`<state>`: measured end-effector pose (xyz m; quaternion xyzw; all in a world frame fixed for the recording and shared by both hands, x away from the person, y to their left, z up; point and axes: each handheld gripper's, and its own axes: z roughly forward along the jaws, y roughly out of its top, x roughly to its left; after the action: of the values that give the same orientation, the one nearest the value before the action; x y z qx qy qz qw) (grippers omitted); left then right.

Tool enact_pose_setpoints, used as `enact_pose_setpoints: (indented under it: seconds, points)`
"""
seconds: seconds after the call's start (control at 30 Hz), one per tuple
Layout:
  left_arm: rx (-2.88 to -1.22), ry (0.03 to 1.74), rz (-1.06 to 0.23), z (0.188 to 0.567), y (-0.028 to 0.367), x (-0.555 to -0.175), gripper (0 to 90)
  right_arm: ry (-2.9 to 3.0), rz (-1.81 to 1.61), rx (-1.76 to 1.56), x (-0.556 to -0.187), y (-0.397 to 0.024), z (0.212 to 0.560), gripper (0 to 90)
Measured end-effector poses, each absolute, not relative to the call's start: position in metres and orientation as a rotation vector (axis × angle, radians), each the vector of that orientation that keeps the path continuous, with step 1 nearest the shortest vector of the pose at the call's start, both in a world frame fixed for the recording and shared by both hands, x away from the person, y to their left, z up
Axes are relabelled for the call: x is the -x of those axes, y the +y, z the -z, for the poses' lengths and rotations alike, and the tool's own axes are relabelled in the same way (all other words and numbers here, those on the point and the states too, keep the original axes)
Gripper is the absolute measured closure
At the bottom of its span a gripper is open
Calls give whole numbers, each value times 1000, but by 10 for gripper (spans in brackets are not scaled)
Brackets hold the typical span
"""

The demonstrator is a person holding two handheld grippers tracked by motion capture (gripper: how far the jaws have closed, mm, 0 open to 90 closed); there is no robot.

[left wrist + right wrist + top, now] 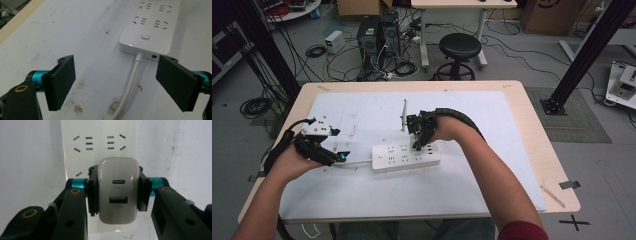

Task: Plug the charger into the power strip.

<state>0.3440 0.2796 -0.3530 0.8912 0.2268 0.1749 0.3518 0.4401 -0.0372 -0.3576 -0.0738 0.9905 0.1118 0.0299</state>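
Right now the right gripper (117,192) is clenched on a white charger (118,192), its two black pads pressing the charger's flat sides, with the two USB ports facing the camera. In the right gripper view the charger hangs over the white power strip (100,142), and the open sockets lie at twelve o'clock from it. Whether the prongs have found their slots I cannot tell, since the charger body hides them.

In the high view the right gripper (418,134) points down onto the power strip (406,157), toward its three o'clock end.

My main worry is misalignment. If the prongs sit beside the slots, a downward push would jam them against the plastic face, and the charger could twist between the pads. The grip takes only the smooth sides, so a hard push could also make it slip upward in the jaws.

A second risk is the strip sliding. It lies loose on the white mat (362,115), and an off-centre push could tip or skid it.

The left gripper (117,82) stands released, jaws wide apart, just off the strip's nine o'clock end, straddling the white cord (130,82) without touching it. It is not bracing the strip, so nothing stops that movement, and a closing jaw could snag the cord.
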Motion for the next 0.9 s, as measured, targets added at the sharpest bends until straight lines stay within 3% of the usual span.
enact_pose_setpoints:
  seconds: [0.9]
  points:
    - [-2319,565,-440,355,267,-347,162,3036,-270,238,-435,-29,367,638]
